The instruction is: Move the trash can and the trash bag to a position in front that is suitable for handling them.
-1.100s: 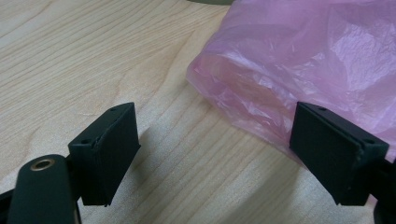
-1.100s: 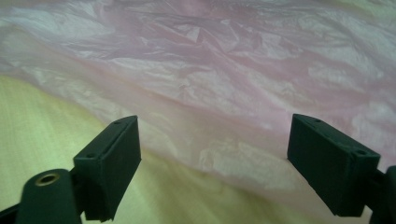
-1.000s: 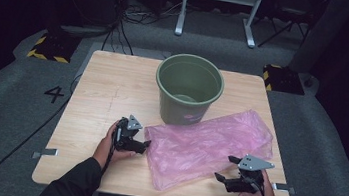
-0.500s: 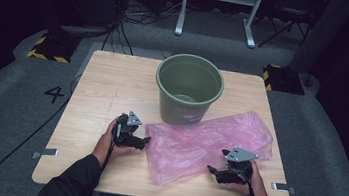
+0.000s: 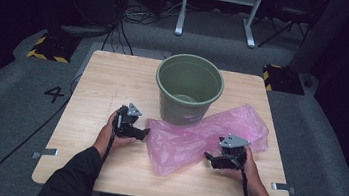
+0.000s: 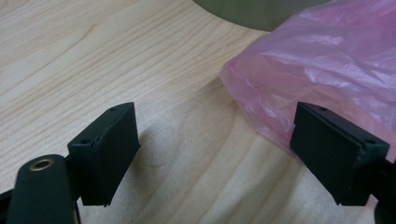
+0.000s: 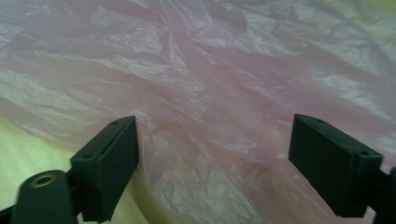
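The right hand-held gripper [image 5: 211,158] has moved in onto the pink bag [image 5: 198,136], jaws spread; the left hand-held gripper [image 5: 142,133], also spread, waits at the bag's corner on the worktop [image 5: 93,83], before the bucket [image 5: 189,87]. Grasping looks imminent.

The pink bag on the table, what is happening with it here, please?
A person holds a tool in each hand at a wooden table. The pink plastic bag lies flat in front of a green bucket. The left tool is open at the bag's left edge, one jaw over the plastic and one over bare wood. The right tool is open too, low over the bag near its right end. Neither has gripped the bag yet.
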`<state>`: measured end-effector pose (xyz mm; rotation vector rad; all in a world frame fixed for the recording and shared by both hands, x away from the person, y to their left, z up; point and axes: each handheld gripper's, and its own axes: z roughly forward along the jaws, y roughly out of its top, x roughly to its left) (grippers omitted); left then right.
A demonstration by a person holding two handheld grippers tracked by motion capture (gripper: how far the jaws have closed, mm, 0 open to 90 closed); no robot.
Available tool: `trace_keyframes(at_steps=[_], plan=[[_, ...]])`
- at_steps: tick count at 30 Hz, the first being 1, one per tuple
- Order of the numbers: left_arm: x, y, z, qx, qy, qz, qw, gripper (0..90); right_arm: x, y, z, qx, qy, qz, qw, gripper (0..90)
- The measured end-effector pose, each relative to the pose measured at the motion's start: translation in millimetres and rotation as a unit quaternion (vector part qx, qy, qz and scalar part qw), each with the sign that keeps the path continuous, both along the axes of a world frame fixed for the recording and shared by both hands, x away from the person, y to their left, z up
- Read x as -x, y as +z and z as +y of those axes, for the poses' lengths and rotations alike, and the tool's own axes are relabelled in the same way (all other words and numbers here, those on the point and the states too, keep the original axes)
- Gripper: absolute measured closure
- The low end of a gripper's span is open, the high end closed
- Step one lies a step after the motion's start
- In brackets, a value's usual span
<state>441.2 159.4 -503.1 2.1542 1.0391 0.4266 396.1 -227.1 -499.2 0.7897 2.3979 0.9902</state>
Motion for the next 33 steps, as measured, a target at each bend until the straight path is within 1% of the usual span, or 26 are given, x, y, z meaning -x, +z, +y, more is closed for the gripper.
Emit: trace_keyframes(at_steps=[2,3,4,8,10,11,12,13,14,15,16,17,18,19,20,21,24,26,27,29,31,32,33], plan=[[-2.5,0.1,0.3,-0.002,0.000,-0.002,1.0000,15.2,-1.2,2.2,1.5,-0.001,0.004,-0.011,0.9999,17.0],[-2.5,0.1,0.3,-0.002,0.000,-0.002,1.0000,15.1,-1.2,2.2,1.5,-0.001,0.004,-0.011,0.9999,17.0],[-4.6,0.0,0.2,0.000,0.002,0.000,1.0000,15.2,-2.7,5.6,2.9,-0.015,0.007,-0.023,0.9996,17.0],[-6.9,0.2,0.2,-0.002,0.002,0.000,1.0000,15.2,-7.6,5.8,6.8,-0.012,0.010,-0.028,0.9995,15.5],[-8.0,-0.1,0.1,-0.002,0.002,-0.003,1.0000,15.2,-12.6,4.5,9.3,-0.012,0.015,-0.034,0.9993,15.4],[-8.4,-0.2,-0.1,-0.001,0.004,-0.004,1.0000,15.2,-15.6,3.6,12.4,-0.001,0.022,-0.034,0.9992,15.3],[-8.8,-0.2,-0.4,0.000,0.004,-0.001,1.0000,15.2,-15.6,3.6,12.4,-0.001,0.022,-0.034,0.9992,15.3],[-9.8,-0.1,-0.1,-0.003,0.003,-0.003,1.0000,15.2,-21.2,1.6,16.1,0.011,0.015,-0.020,0.9996,15.3],[-10.6,-0.2,-0.7,0.000,0.006,0.000,1.0000,15.2,-21.2,1.6,16.1,0.011,0.015,-0.020,0.9996,15.3],[-11.5,0.0,-0.6,0.000,0.004,0.000,1.0000,15.2,-24.5,0.1,17.4,0.006,0.019,-0.006,0.9998,15.2],[-13.7,0.0,-1.2,-0.002,0.006,-0.003,1.0000,15.2,-31.1,-0.9,18.9,-0.003,0.023,0.015,0.9996,14.7],[-13.7,0.0,-1.2,-0.002,0.006,-0.003,1.0000,15.2,-31.1,-0.9,18.9,-0.003,0.023,0.015,0.9996,14.7],[-14.4,-0.1,-1.6,0.000,0.007,-0.003,1.0000,15.2,-35.6,-0.6,20.4,-0.007,0.023,0.027,0.9994,14.6],[-14.9,-0.2,-1.7,0.000,0.006,-0.002,1.0000,15.2,-35.6,-0.6,20.4,-0.007,0.023,0.027,0.9994,14.6],[-15.7,0.1,-1.8,-0.002,0.003,-0.002,1.0000,15.3,-42.1,-1.0,21.5,-0.015,0.020,0.046,0.9986,13.7],[-16.1,0.1,-2.1,-0.001,0.004,-0.002,1.0000,15.3,-42.1,-1.0,21.5,-0.015,0.020,0.046,0.9986,13.7],[-17.9,0.0,-3.2,0.002,-0.003,0.002,1.0000,15.4,-49.1,-1.1,24.3,-0.016,0.002,0.051,0.9986,12.2],[-20.1,0.7,-3.3,-0.005,-0.014,0.001,0.9999,15.4,-53.6,-1.2,25.5,-0.019,0.001,0.063,0.9978,11.7],[-20.7,0.2,-4.4,0.000,-0.013,0.001,0.9999,15.4,-59.0,-1.3,24.5,-0.026,0.002,0.084,0.9962,12.7],[-21.9,0.3,-5.5,-0.004,-0.019,-0.005,0.9998,15.4,-60.4,-1.1,24.2,-0.027,0.002,0.084,0.9961,13.1],[-22.1,0.3,-5.9,-0.006,-0.023,-0.009,0.9997,15.4,-62.8,-0.4,23.1,-0.027,0.006,0.082,0.9963,18.8],[-22.4,0.4,-5.8,-0.007,-0.023,-0.011,0.9996,15.4,-63.1,0.0,21.8,-0.028,0.007,0.080,0.9964,23.7],[-22.1,0.5,-5.8,-0.007,-0.023,-0.008,0.9997,15.4,-62.8,0.3,19.6,-0.035,0.008,0.078,0.9963,31.5]])
